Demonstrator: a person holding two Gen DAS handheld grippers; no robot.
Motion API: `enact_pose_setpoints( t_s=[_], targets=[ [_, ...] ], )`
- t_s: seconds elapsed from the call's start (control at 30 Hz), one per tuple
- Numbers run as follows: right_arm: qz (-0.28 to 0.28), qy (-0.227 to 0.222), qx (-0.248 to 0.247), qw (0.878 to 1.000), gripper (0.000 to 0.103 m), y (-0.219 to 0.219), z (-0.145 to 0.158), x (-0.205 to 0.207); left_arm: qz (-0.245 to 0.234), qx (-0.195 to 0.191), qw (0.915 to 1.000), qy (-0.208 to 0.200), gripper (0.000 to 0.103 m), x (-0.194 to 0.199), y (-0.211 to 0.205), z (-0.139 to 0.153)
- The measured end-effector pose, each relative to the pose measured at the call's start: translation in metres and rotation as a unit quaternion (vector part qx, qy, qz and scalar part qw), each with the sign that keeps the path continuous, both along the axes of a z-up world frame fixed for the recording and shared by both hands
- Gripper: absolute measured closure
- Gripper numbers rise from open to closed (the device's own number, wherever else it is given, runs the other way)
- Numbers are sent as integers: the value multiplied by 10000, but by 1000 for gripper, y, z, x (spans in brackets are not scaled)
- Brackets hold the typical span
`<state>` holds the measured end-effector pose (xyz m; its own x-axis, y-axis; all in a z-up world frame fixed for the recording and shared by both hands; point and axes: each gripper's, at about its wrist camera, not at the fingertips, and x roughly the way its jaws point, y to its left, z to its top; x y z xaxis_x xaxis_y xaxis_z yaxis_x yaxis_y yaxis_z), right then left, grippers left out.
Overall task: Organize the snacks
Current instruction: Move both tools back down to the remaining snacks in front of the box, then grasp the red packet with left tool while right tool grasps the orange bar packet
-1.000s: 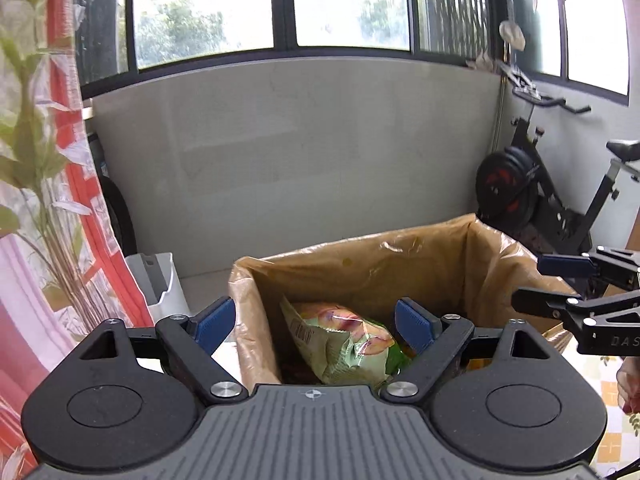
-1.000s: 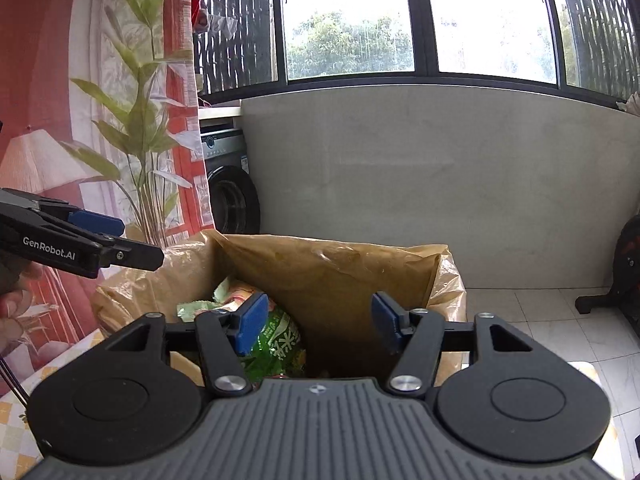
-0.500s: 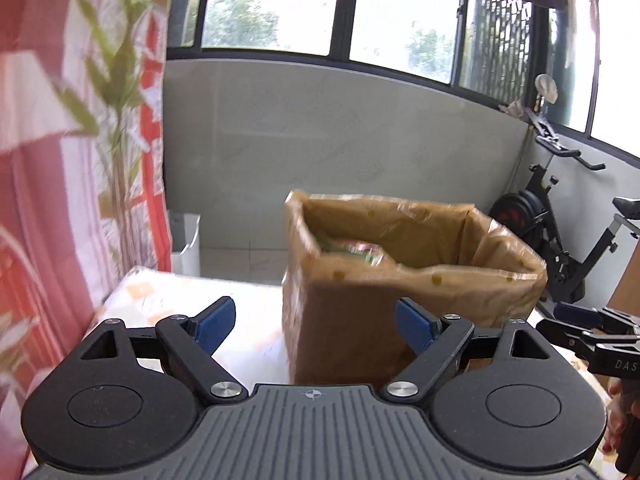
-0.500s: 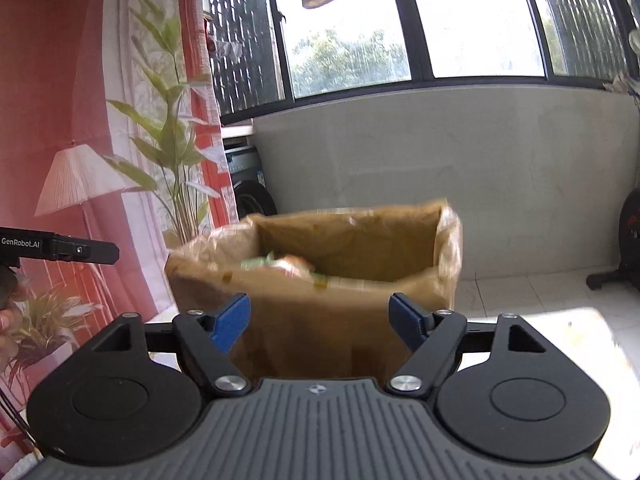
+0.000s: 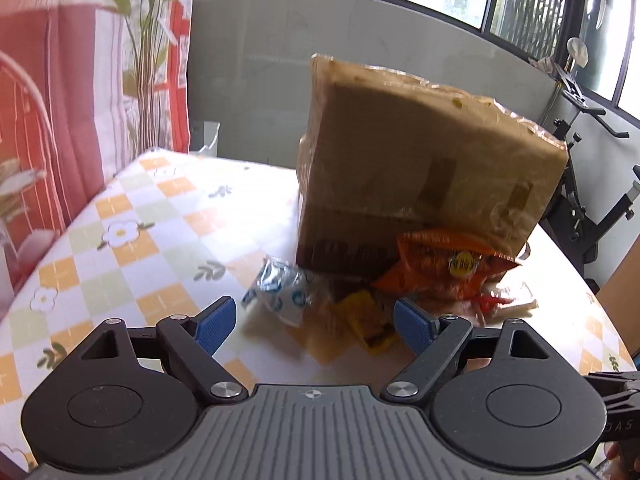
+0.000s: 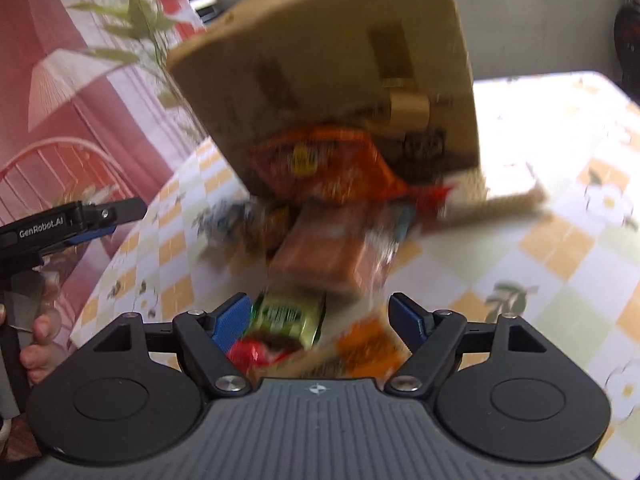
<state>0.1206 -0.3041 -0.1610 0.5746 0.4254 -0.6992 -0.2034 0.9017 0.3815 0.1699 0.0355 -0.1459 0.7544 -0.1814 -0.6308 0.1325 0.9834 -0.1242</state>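
A brown cardboard box (image 5: 420,168) stands on the checked tablecloth; an orange packet (image 5: 444,264), a blue-white one (image 5: 280,292) and others lie against its front.

One cardboard box (image 5: 420,168), two claws, several snack packets (image 6: 324,168), count unclear.

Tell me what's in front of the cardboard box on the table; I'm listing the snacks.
Leaning against the cardboard box: an orange snack bag. Beside it, a blue-and-white packet and a yellow packet; the right view adds a brown pack. Blur hides labels, and the box's inside is hidden.
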Motion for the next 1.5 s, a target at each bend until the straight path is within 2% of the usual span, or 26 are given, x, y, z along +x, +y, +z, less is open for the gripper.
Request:
enact_pose_setpoints(
  t_s=[0.17,0.27,0.47,0.6,0.73,0.83,0.87,1.0,1.13,1.23,1.33,1.4,1.5],
  targets=[
    [-35,204,-305,9993,25,8,-8,-3,66,-71,9998,190,17,-1,3,-14],
    [-38,414,-339,9986,24,10,-16,0,-27,-96,9996,262,23,-3,-1,-19],
    [-10,313,-698,9971,24,18,-23,7,-252,-117,9986,458,28,-6,-16,-32],
    [53,415,-732,9964,33,15,-35,15,-375,-120,9978,529,29,-10,-24,-40],
    [236,19,-910,9956,47,11,-39,16,-542,-101,9959,711,31,-13,-34,-51],
    [368,-567,-1230,9901,53,10,-42,11,-854,-102,9930,806,30,-16,-45,-60],
    [421,-795,-1325,9871,53,11,-44,8,-952,-87,9918,852,30,-17,-49,-63],
    [477,-1162,-1244,9842,53,2,-55,3,-1170,50,9877,1041,30,-17,-64,-74],
    [350,-1164,-1108,9864,51,-4,-54,-7,-1118,39,9874,1118,31,-15,-64,-78],
    [341,-1066,-933,9893,44,-6,-52,-14,-1173,56,9859,1191,31,-12,-66,-81],
    [426,-1011,-936,9895,42,-4,-56,-15,-1279,166,9833,1281,31,-11,-71,-84],
    [456,-1061,-992,9883,47,-6,-58,-13,-1355,254,9820,1291,31,-10,-73,-85],
    [443,-1139,-1074,9867,55,-8,-57,-10,-1509,624,9782,1284,31,-8,-78,-82]
  ],
)
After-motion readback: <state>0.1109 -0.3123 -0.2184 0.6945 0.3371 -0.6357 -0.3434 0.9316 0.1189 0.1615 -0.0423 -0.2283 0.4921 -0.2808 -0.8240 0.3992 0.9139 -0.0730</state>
